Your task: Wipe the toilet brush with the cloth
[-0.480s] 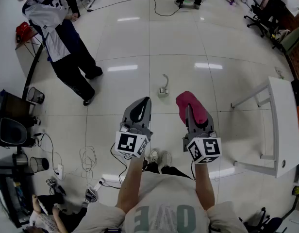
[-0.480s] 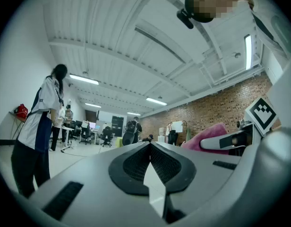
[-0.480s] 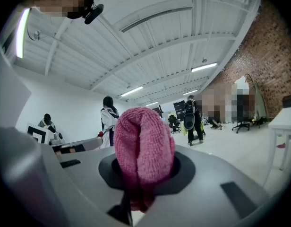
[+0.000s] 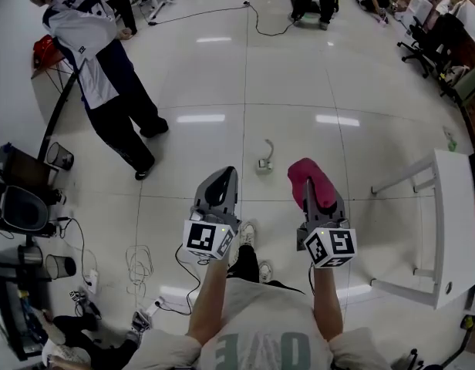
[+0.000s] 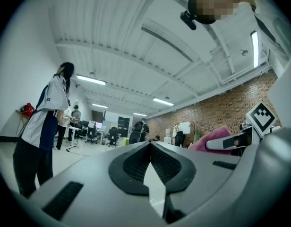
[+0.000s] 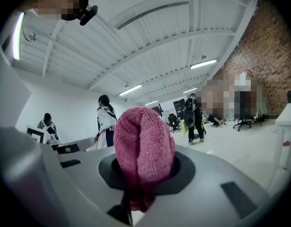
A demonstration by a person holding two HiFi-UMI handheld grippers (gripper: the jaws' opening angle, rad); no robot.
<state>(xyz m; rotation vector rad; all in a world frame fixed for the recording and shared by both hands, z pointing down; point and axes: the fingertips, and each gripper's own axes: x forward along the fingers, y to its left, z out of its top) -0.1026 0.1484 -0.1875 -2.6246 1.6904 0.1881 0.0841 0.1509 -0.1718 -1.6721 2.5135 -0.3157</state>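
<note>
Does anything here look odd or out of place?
What seems to be the toilet brush stands alone on the bare office floor, its handle curving to one side, well away from any furniture. Nothing looks spilled or broken.

head cam: on the person's head, facing steeply down at the floor (image 4: 245, 68), both grippers close below.
left gripper cam: rides the left gripper (image 4: 228, 172), level along its jaws, near.
right gripper cam: rides the right gripper (image 4: 308, 185); pink cloth (image 6: 143, 145) fills the centre.
shared: standing person (image 4: 95, 60) shows in all three views; each gripper cam catches the other gripper at its edge.
</note>
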